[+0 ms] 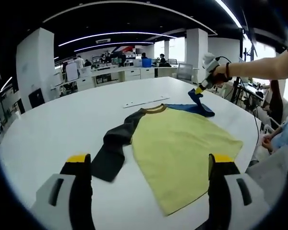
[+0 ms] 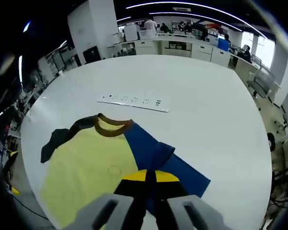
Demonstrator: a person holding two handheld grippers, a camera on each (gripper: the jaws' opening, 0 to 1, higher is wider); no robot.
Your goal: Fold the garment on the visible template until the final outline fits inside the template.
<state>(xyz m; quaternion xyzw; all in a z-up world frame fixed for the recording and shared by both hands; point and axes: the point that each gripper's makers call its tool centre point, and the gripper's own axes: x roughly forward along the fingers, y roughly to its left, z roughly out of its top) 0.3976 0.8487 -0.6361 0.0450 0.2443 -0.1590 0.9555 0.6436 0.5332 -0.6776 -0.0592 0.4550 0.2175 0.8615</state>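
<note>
White and round, the big table (image 1: 62,124) stands in an open office with desks and people far behind, and on it the garment (image 1: 175,143) lies flat: a yellow-bodied raglan shirt with a brown collar (image 2: 110,125), a dark grey sleeve (image 1: 113,148) spread to one side and a blue sleeve (image 2: 156,160) to the other. A pale strip with small dark marks (image 2: 134,100) lies on the table beyond the collar, apart from the shirt; whether that is the template I cannot tell. The right gripper (image 2: 150,178) has its yellow-tipped jaws pressed together on the blue sleeve, and in the left gripper view it (image 1: 199,90) appears with that sleeve's end lifted off the table, a person's hand (image 1: 220,72) on the handle. The left gripper (image 1: 151,160) hangs over the shirt's near edge with its jaws spread wide, holding nothing. The step in hand looks like folding the blue sleeve in over the yellow body. To do it well, I would carry the sleeve low and straight across so that the crease forms at the shoulder seam, let the free gripper pin the body near that seam against dragging, and lay the cuff down flat before letting go, since a loose cuff may curl or spill past the outline.
</note>
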